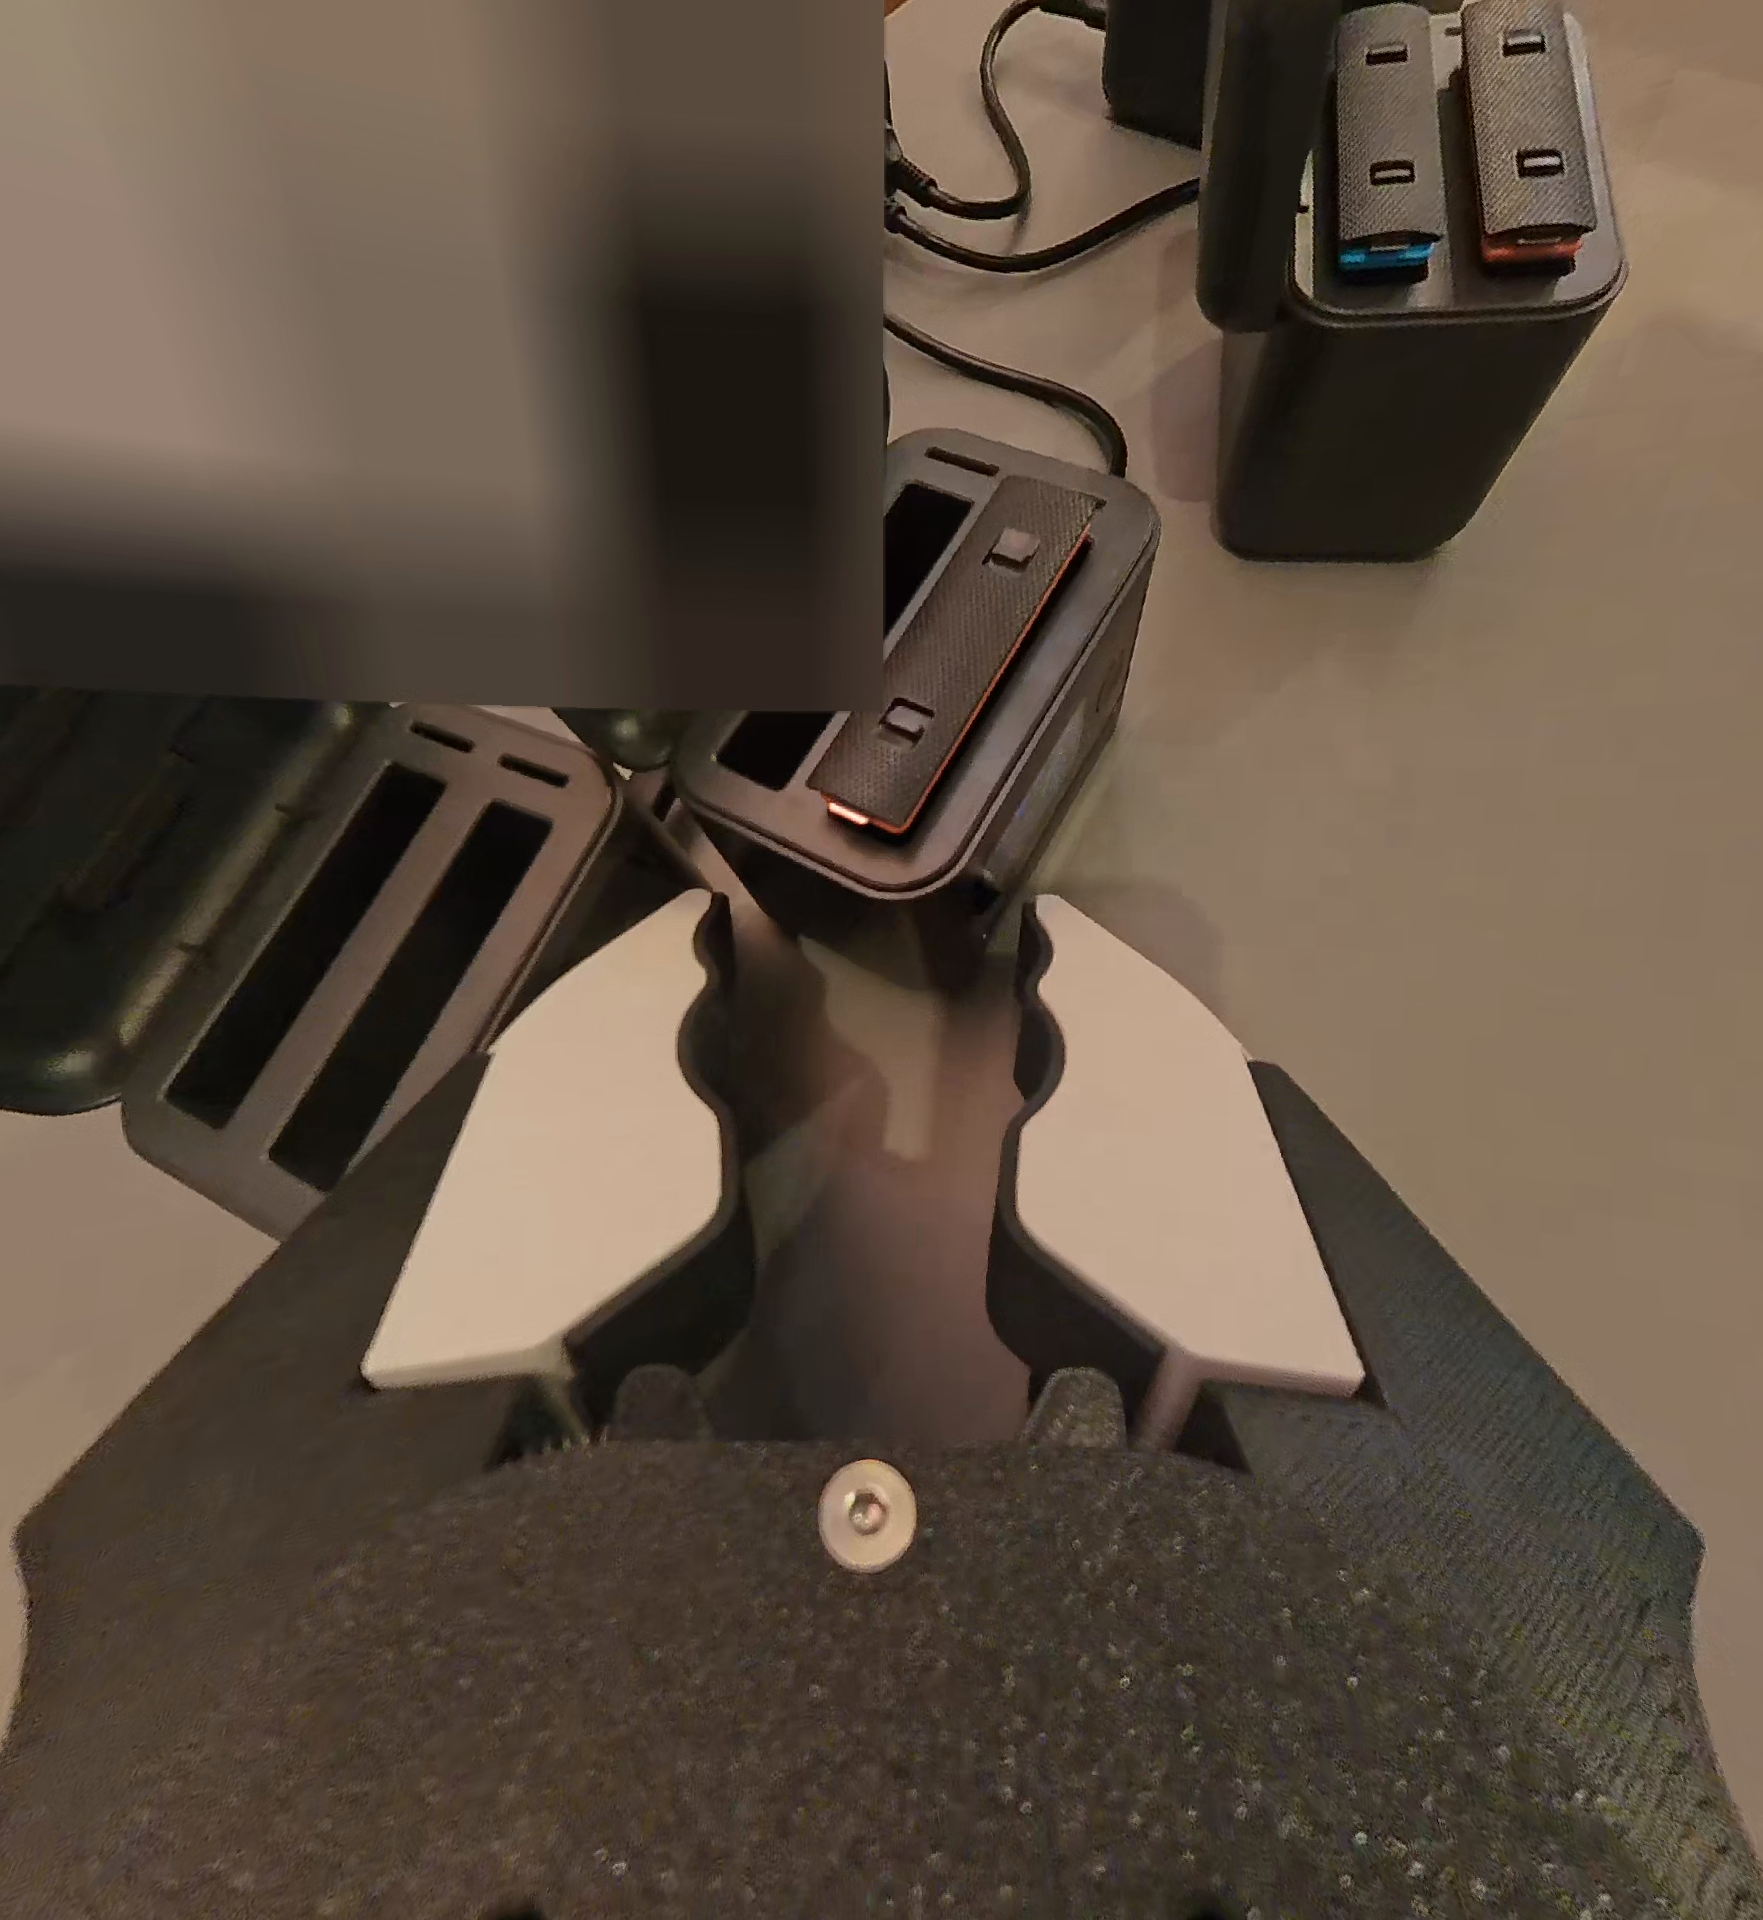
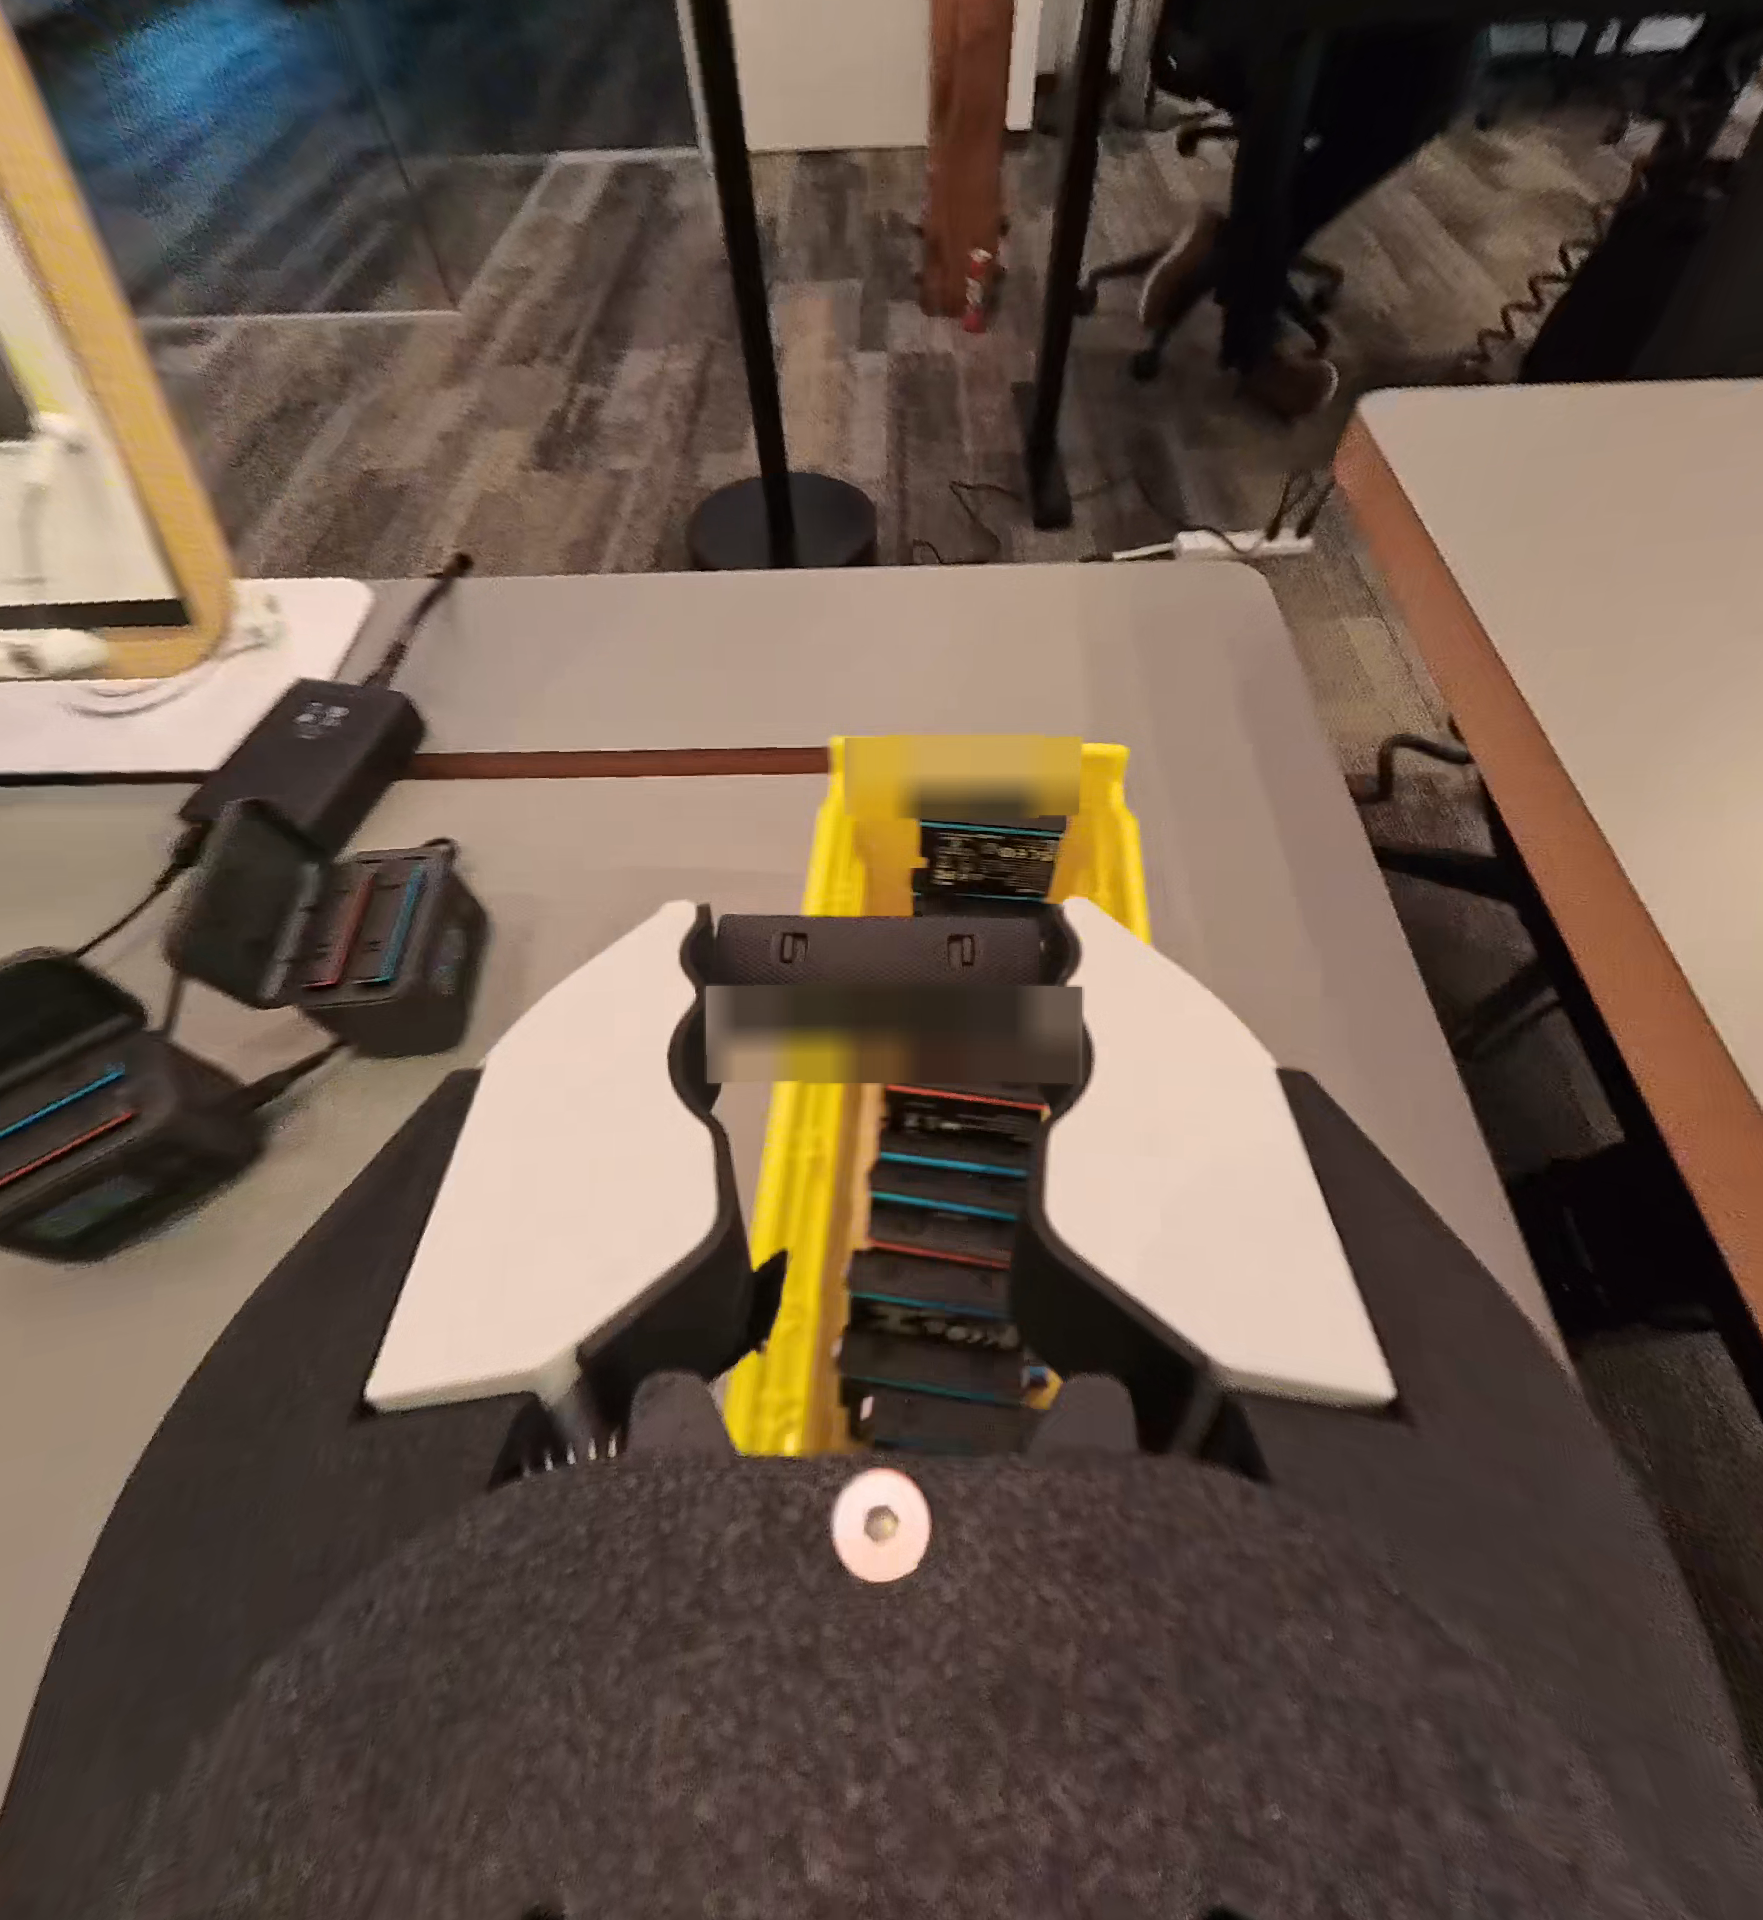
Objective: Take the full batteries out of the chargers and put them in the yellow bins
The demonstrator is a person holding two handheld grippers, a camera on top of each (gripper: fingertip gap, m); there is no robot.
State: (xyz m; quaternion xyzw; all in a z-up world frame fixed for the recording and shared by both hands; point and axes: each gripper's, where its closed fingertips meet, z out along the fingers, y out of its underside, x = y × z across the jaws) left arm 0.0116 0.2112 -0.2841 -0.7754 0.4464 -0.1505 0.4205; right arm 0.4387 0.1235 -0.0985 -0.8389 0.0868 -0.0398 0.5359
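Note:
In the left wrist view my left gripper (image 1: 872, 920) is shut on the lower body of a black charger (image 1: 1074, 665). One black battery with a red edge (image 1: 944, 644) stands in its right slot; the slot beside it is empty. In the right wrist view my right gripper (image 2: 877, 961) is shut on a black battery (image 2: 877, 948), held crosswise between the fingertips above the yellow bin (image 2: 799, 1164). Several batteries with blue and red edges (image 2: 944, 1236) lie in a row in the bin.
An empty two-slot charger (image 1: 357, 956) stands left of my left gripper. Another charger (image 1: 1417, 343) at the back right holds a blue-edged and a red-edged battery. Cables (image 1: 1002, 197) run behind. Two chargers (image 2: 357, 935) (image 2: 77, 1132) and a power brick (image 2: 326, 738) sit left of the bin. The table edge (image 2: 1376, 883) is to the right.

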